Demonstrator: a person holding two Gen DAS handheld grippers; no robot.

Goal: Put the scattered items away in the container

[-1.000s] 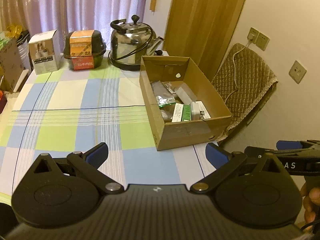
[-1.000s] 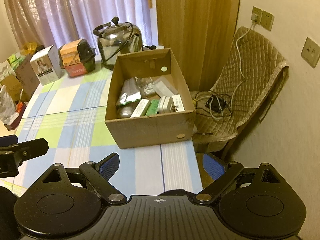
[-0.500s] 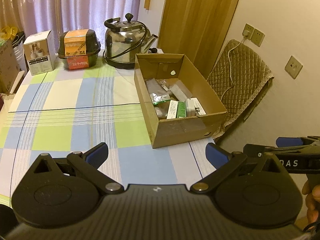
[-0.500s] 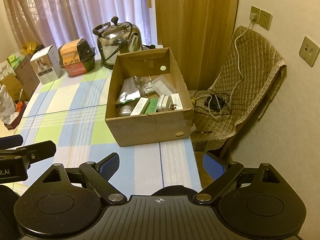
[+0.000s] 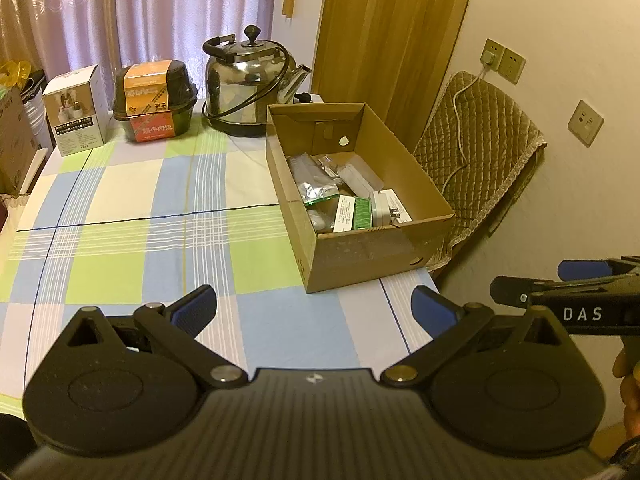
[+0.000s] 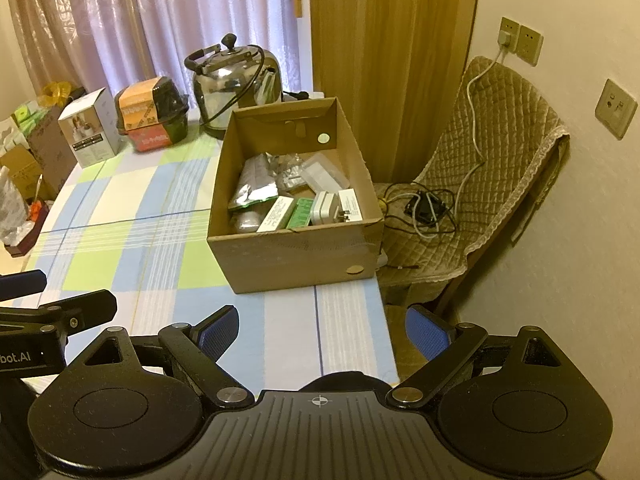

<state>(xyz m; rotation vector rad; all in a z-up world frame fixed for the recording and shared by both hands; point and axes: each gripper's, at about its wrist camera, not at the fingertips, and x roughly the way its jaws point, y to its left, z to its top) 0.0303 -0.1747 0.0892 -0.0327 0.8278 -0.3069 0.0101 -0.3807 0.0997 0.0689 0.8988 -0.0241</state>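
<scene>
Both grippers have drawn back and risen a little since the earlier frames, so the cardboard box [image 5: 360,204] now sits smaller and farther ahead in each view. Working outward from the fingers: the left gripper [image 5: 314,304] has its blue-padded fingers [image 5: 196,306] spread wide with nothing between them, hanging over the checked cloth of the table [image 5: 132,208] on the near side of the box. The right gripper [image 6: 318,330] is likewise spread and empty, its fingers [image 6: 426,334] straddling the table edge nearest the box's front right corner. Each gripper shows at the margin of the other's view, so the two are side by side and well apart from the box. Inside the box lie the gathered items: a silvery pouch [image 6: 252,190], a white packet [image 6: 280,214], a green packet [image 6: 302,212] and a white plug adapter [image 6: 326,208], packed toward its near wall. No loose item is visible on the cloth around the box, which suggests the tidying is essentially finished and the empty, opened hold is simply a resting stance. Beyond the box, along the far edge, stand a steel kettle [image 5: 250,80], a black food tub [image 5: 154,100] and a small white carton [image 5: 76,110]; these look like household fixtures set there deliberately rather than scattered things. Beside the box, off the table, a quilted chair [image 6: 492,184] carries a tangle of cable [image 6: 424,210].
</scene>
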